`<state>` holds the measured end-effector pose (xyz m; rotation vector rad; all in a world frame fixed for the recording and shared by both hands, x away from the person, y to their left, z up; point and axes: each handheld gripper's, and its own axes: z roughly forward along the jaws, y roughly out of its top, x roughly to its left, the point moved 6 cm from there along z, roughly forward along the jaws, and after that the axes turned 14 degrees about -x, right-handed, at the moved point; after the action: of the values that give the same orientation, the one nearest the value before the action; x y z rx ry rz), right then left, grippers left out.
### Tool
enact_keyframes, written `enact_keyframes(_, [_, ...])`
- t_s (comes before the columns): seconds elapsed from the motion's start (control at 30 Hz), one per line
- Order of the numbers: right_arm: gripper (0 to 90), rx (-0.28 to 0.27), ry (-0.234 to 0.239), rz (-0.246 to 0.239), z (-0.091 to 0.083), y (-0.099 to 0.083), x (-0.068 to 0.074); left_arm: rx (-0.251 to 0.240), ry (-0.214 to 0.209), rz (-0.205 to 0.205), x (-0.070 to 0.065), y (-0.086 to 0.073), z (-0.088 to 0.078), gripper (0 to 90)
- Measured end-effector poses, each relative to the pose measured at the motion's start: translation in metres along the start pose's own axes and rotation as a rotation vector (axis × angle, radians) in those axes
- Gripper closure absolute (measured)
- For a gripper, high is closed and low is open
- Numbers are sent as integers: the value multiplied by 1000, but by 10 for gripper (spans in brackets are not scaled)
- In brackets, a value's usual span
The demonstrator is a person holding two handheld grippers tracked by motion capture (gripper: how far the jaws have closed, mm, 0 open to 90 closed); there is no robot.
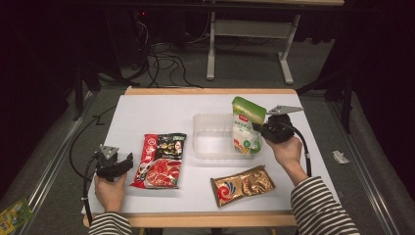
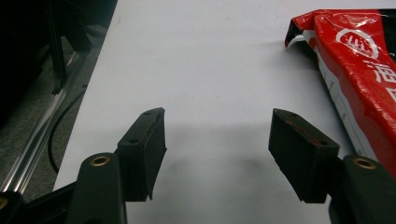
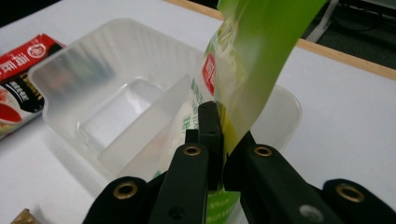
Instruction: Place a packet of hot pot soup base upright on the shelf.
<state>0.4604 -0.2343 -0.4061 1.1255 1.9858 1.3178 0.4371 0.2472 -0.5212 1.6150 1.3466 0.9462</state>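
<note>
Right gripper view shows my right gripper [image 3: 215, 140] clamped on the soft, light green-and-white plastic pouch [image 3: 252, 56], best held by its flat edge.

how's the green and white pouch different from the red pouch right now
The green and white pouch stands upright, lower end in the clear plastic tub; the red pouch lies flat on the table. The right gripper is shut on the green and white pouch; the red pouch lies untouched beside the open left gripper. Both are sealed printed food pouches.
</note>
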Motion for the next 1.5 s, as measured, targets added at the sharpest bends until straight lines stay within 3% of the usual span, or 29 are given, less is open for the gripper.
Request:
enact_keyframes(0.2, [900,37,8,9,1,-15,-2,0,-1,-2,0,0,0,370])
enact_keyframes(0.5, [749,20,34,9,-11,-12,0,0,0,-4,0,0,0,370])
enact_keyframes(0.7, [768,43,48,21,-22,-21,1,2,-1,-7,0,0,0,371])
enact_keyframes(1.1, [835,87,61,52,-27,-43,3,4,3,-4,0,0,0,374])
enact_keyframes(1.5, [863,121,68,44,-18,-50,8,7,4,-7,1,0,1,374])
